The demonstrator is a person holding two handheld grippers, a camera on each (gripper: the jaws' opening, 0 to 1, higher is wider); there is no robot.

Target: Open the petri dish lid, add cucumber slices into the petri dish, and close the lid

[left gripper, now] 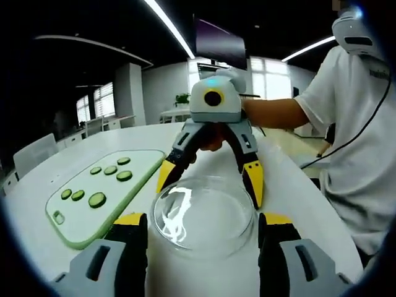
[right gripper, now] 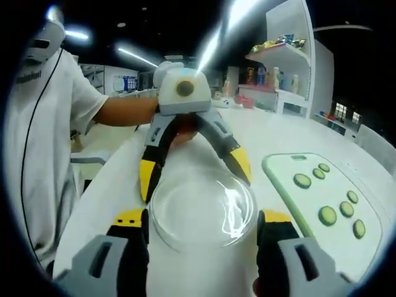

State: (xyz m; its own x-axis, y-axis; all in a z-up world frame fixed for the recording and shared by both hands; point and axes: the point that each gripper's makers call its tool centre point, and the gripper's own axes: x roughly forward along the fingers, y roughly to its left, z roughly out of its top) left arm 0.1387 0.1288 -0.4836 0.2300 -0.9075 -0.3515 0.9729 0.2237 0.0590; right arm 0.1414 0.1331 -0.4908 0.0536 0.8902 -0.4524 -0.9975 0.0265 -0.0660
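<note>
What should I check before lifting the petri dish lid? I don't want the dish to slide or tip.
1. Left gripper open around petri dish: ok.
2. Right gripper open around it from the opposite side: ok.
3. Jaws touching the glass: cannot tell.
4. Lid on the dish: cannot tell, the glass is clear.
5. Cucumber slices waiting on green cutting board: ok.
6. Board beside the dish, apart from it: ok.

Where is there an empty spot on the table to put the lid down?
The white table is bare beyond the green cutting board with its cucumber slices. It is crowded round the petri dish: the left gripper and right gripper flank it with open jaws.
</note>
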